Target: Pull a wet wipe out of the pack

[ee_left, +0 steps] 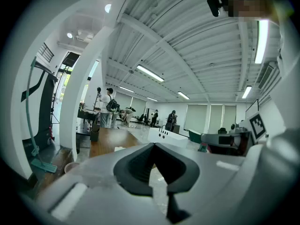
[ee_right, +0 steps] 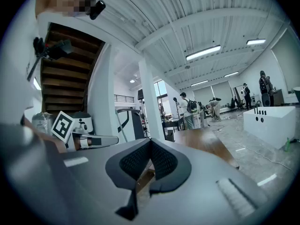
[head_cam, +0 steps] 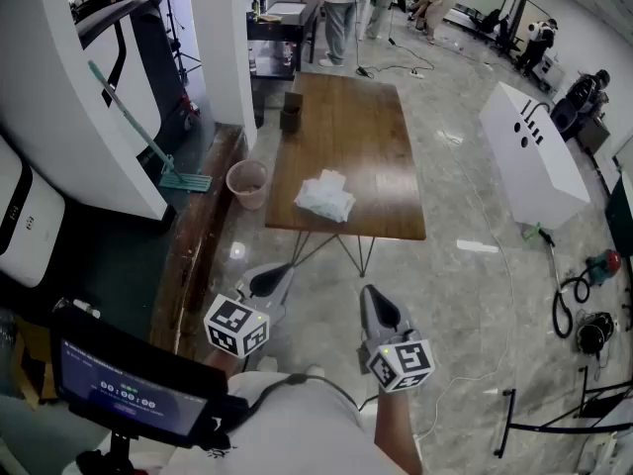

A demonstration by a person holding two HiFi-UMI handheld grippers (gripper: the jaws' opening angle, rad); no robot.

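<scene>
On the wooden table [head_cam: 346,137] well ahead of me the white wipe pack [head_cam: 324,196] lies untouched, while my left gripper [head_cam: 285,270] and right gripper [head_cam: 369,292] hang near my body, both pressed together on nothing, so I judge the whole pulling is not yet begun.

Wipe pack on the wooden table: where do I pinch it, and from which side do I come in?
Probably pinch the raised, crumpled white part on top of the wipe pack, coming down from above over the table's near edge. The pack lies flat close to that edge, so its sides offer little. Its opening is too small to make out.
</scene>
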